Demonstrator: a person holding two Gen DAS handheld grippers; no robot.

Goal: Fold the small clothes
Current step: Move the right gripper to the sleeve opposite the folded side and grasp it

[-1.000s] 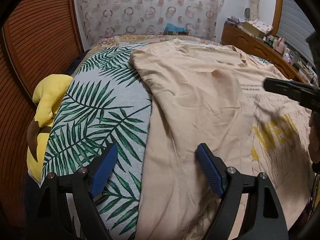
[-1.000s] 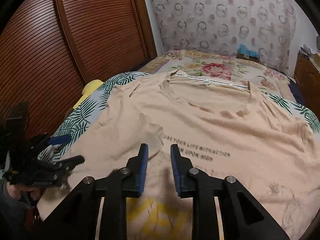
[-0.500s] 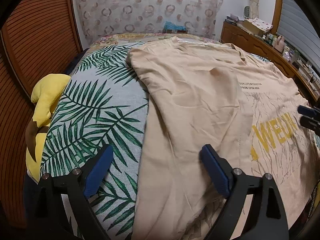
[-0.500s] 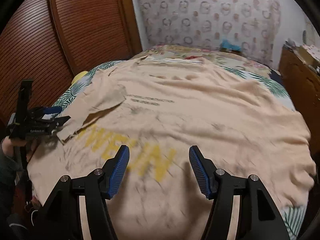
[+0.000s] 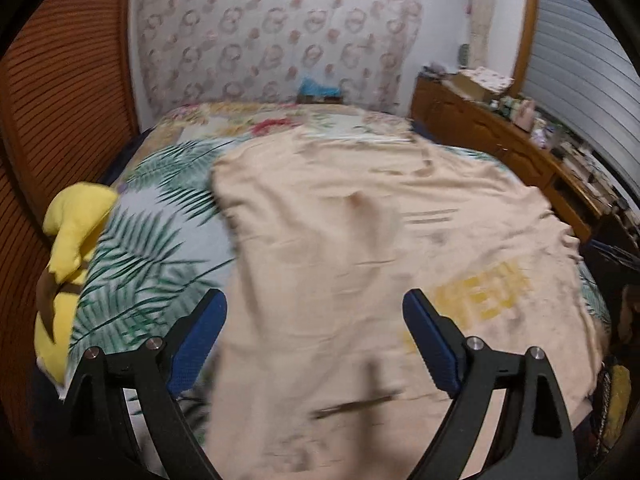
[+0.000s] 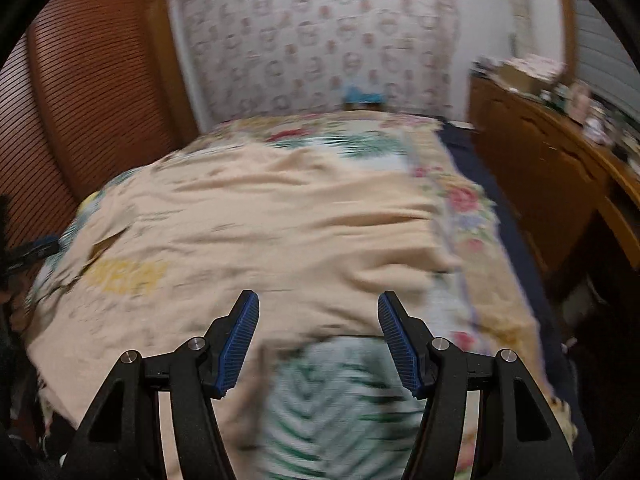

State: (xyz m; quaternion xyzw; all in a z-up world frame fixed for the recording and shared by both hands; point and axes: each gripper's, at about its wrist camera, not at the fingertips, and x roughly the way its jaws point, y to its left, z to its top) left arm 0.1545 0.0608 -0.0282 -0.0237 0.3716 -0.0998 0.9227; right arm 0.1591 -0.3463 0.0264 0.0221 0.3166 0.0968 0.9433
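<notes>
A beige T-shirt (image 5: 360,240) with yellow lettering lies spread on the bed, its left side folded over the middle. It also shows in the right wrist view (image 6: 260,232). My left gripper (image 5: 316,344) is open and empty above the shirt's near left part. My right gripper (image 6: 318,340) is open and empty above the shirt's right hem, over the leaf-print sheet (image 6: 332,400). Both views are blurred by motion.
A yellow plush toy (image 5: 68,248) lies at the bed's left edge by the wooden slatted wall (image 5: 48,120). A wooden dresser (image 5: 500,140) with clutter stands to the right of the bed. A blue item (image 5: 318,90) sits at the headboard.
The right gripper opened and swung right, from the shirt's middle to its right edge. The left gripper stayed open and rose back a little. The left side stays folded over.
</notes>
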